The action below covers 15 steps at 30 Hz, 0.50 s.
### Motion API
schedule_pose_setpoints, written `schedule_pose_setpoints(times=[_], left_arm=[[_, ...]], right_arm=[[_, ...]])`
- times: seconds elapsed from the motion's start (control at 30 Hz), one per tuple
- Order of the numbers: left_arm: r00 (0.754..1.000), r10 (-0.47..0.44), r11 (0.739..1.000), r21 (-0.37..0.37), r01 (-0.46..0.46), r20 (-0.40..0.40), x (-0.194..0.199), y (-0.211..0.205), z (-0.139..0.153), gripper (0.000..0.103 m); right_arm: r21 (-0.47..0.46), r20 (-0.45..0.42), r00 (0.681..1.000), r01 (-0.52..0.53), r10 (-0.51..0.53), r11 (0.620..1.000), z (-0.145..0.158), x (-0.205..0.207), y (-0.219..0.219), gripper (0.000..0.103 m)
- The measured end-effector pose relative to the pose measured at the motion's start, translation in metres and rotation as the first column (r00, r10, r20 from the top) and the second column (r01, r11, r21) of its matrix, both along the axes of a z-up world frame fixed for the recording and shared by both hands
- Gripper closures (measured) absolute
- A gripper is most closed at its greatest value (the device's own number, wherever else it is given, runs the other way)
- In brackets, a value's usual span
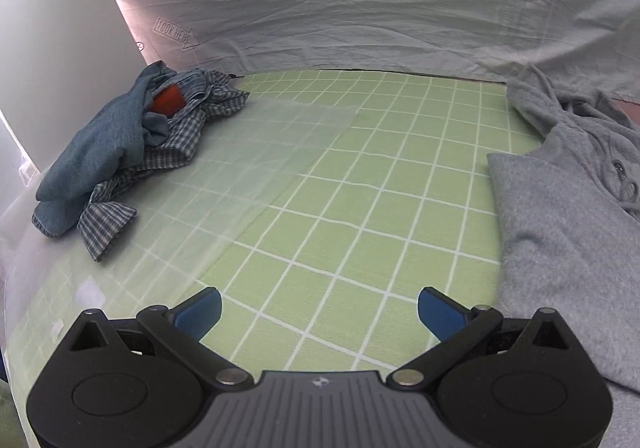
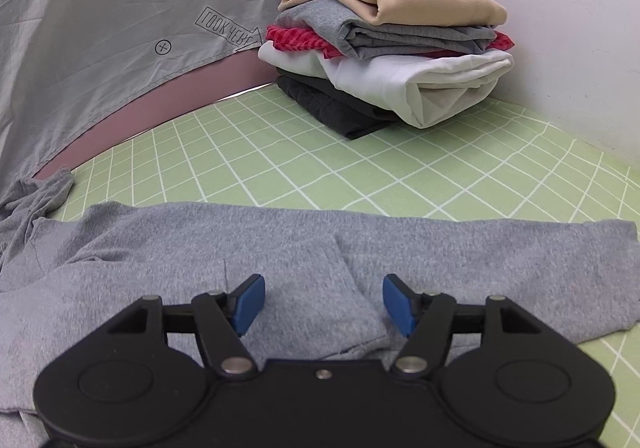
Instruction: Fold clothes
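A grey hoodie [image 2: 200, 248] lies spread on the green checked cover, with a sleeve cuff [image 2: 320, 288] folded across its body. My right gripper [image 2: 323, 302] hovers just above that cuff, open, the blue pads either side of it and not pressing. In the left wrist view the same hoodie [image 1: 568, 240] fills the right side, drawstring showing. My left gripper [image 1: 319, 313] is open over bare green cover, left of the hoodie, with nothing between its fingers.
A stack of folded clothes [image 2: 384, 44] stands at the back right by the white wall. A crumpled pile of denim and checked cloth [image 1: 132, 152] lies at the left. A grey printed sheet [image 1: 360, 8] hangs behind. A clear plastic sheet [image 1: 256, 164] lies on the cover.
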<state>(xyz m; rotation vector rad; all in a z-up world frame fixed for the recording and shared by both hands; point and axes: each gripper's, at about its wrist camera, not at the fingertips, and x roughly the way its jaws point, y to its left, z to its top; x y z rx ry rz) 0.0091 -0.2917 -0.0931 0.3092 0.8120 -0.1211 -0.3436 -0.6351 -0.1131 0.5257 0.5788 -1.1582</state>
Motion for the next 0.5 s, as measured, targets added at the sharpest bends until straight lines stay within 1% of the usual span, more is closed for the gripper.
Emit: schedule_pose_setpoints(times=[0.03, 0.2, 0.27, 0.3, 0.37, 0.4, 0.43, 0.47, 0.5], left_arm=[[1.000, -0.023, 1.000, -0.001, 0.023, -0.007, -0.005, -0.006, -0.001, 0.000], [0.992, -0.119, 0.993, -0.013, 0.118, -0.032, -0.024, -0.026, -0.006, 0.000], [0.990, -0.131, 0.991, -0.016, 0.130, -0.047, -0.027, -0.027, -0.008, 0.000], [0.989, -0.135, 0.991, -0.022, 0.134, -0.055, -0.028, -0.025, -0.008, 0.000], [0.987, -0.146, 0.989, -0.039, 0.143, -0.069, -0.029, -0.019, -0.007, 0.000], [0.986, -0.151, 0.988, -0.043, 0.148, -0.072, -0.029, -0.015, -0.007, 0.000], [0.986, -0.153, 0.988, -0.041, 0.150, -0.070, -0.030, -0.012, -0.006, 0.000], [0.986, -0.152, 0.988, -0.038, 0.150, -0.065, -0.030, -0.008, -0.004, 0.000], [0.987, -0.148, 0.989, -0.035, 0.146, -0.061, -0.031, -0.003, -0.003, 0.000]], right_arm=[[-0.002, -0.007, 1.000, 0.001, -0.001, 1.000, 0.000, 0.000, 0.002, 0.026], [0.016, 0.004, 1.000, -0.003, 0.003, 1.000, 0.000, 0.000, 0.007, 0.022], [0.021, 0.012, 1.000, -0.014, 0.014, 1.000, 0.000, 0.001, 0.009, 0.022], [0.022, 0.011, 1.000, -0.013, 0.012, 1.000, 0.000, 0.002, 0.010, 0.025], [0.021, 0.002, 1.000, -0.002, 0.002, 1.000, 0.001, 0.002, 0.013, 0.037], [0.023, 0.001, 1.000, -0.001, 0.001, 1.000, 0.001, 0.002, 0.013, 0.054], [0.024, 0.004, 1.000, -0.003, 0.003, 1.000, 0.002, 0.001, 0.014, 0.066], [0.023, 0.009, 1.000, -0.003, 0.003, 1.000, 0.003, -0.001, 0.015, 0.080], [0.018, 0.009, 1.000, -0.002, 0.002, 1.000, 0.005, -0.001, 0.016, 0.087]])
